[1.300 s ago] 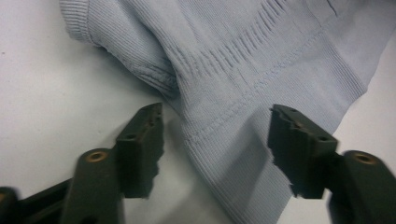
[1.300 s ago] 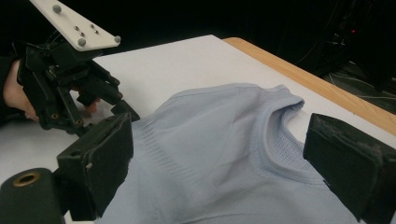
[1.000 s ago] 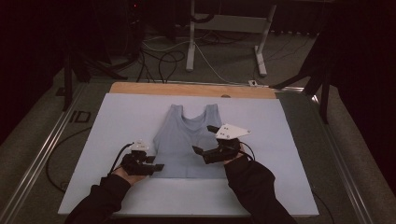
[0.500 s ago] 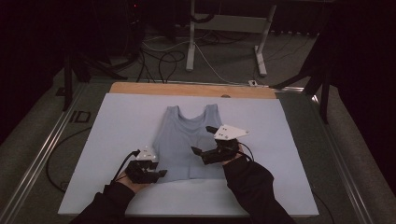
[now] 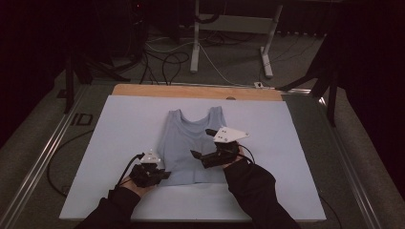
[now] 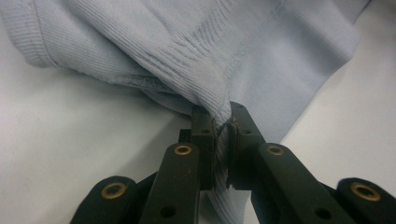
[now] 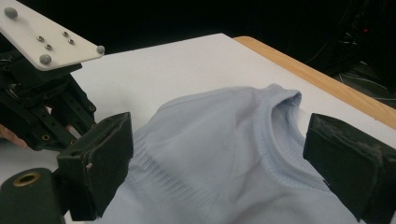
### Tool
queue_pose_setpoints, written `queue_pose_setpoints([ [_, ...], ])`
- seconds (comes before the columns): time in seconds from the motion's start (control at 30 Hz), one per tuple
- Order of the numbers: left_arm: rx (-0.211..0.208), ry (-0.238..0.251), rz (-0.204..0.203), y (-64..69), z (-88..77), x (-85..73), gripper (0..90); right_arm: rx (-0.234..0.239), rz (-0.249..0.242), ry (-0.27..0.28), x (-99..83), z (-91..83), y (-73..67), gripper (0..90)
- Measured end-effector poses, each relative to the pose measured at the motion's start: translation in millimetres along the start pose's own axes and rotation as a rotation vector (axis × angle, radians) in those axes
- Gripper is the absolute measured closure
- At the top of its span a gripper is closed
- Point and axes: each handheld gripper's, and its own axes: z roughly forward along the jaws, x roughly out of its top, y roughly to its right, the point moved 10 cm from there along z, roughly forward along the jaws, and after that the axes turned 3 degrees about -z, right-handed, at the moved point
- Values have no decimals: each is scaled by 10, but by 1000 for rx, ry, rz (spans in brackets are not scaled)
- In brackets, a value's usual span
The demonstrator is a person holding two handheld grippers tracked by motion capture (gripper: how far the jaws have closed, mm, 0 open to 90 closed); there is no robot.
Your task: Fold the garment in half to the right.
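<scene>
A light blue ribbed tank top (image 5: 188, 138) lies flat on the white board (image 5: 119, 124), neck to the far side. My left gripper (image 5: 163, 174) is at its near left corner. In the left gripper view the jaws have just been closing and my left gripper (image 6: 222, 123) is shut on a bunched fold of the tank top (image 6: 210, 46) at the hem. My right gripper (image 5: 200, 142) hovers over the top's right half, open. In the right gripper view my right gripper (image 7: 224, 154) has its pads wide apart over the tank top (image 7: 210, 130), touching nothing.
A wooden strip (image 5: 191, 90) runs along the board's far edge. Beyond it are white stand legs (image 5: 196, 43) and cables (image 5: 167, 62) on the dark floor. A metal rail (image 5: 43, 157) runs along the left side. The left gripper's grey plate (image 7: 46, 37) is in the right gripper view.
The left gripper has edged in to the top's near left corner and its jaws have shut on the hem. The right gripper has stayed in place, open.
</scene>
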Motion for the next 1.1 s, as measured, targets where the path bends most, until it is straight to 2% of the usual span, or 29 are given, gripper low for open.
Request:
queue_pose_setpoints([
  [0.27,14,8,-4,-6,-29,51,841,-11,-11,-6,94,139,28,86],
  [0.57,10,21,-8,-11,-30,54,840,1,-7,-17,285,424,129,86],
  [0.73,10,20,-11,-8,-33,53,840,10,21,-17,394,578,198,86],
  [0.77,9,24,-15,-11,-39,62,840,6,32,-27,416,682,236,86],
  [0.87,9,29,-17,-4,-46,68,840,-3,27,-60,404,834,297,86],
  [1.07,4,38,-24,-5,-60,83,840,10,58,-82,449,1071,363,92],
  [1.1,5,41,-22,-7,-63,89,840,12,65,-96,469,1161,403,131],
])
